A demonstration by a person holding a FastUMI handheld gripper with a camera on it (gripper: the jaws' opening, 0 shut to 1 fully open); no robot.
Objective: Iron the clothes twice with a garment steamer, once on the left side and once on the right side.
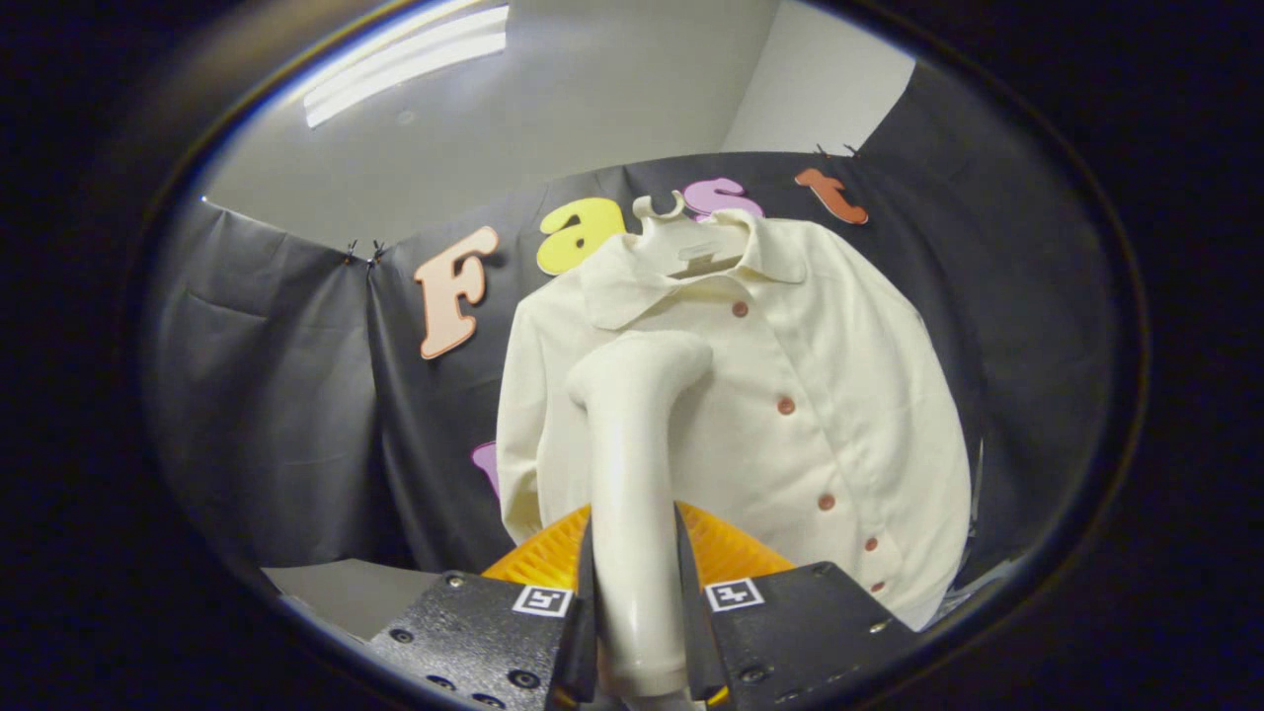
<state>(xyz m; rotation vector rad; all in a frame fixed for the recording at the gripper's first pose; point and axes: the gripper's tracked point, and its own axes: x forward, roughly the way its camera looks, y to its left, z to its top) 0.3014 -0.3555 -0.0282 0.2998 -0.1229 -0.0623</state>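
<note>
A cream button-up shirt with reddish buttons hangs on a pale hanger against the black cloth wall. My gripper is shut on the handle of a cream garment steamer, both fingers pressing its sides. The steamer's head points up and toward the shirt's left half, just below the collar. Whether the head touches the cloth I cannot tell.
An orange ribbed object sits just beyond the fingers, under the shirt's hem. A grey surface lies low to the left of the fingers. Black cloth walls close the booth on both sides, with white wall and ceiling light above.
</note>
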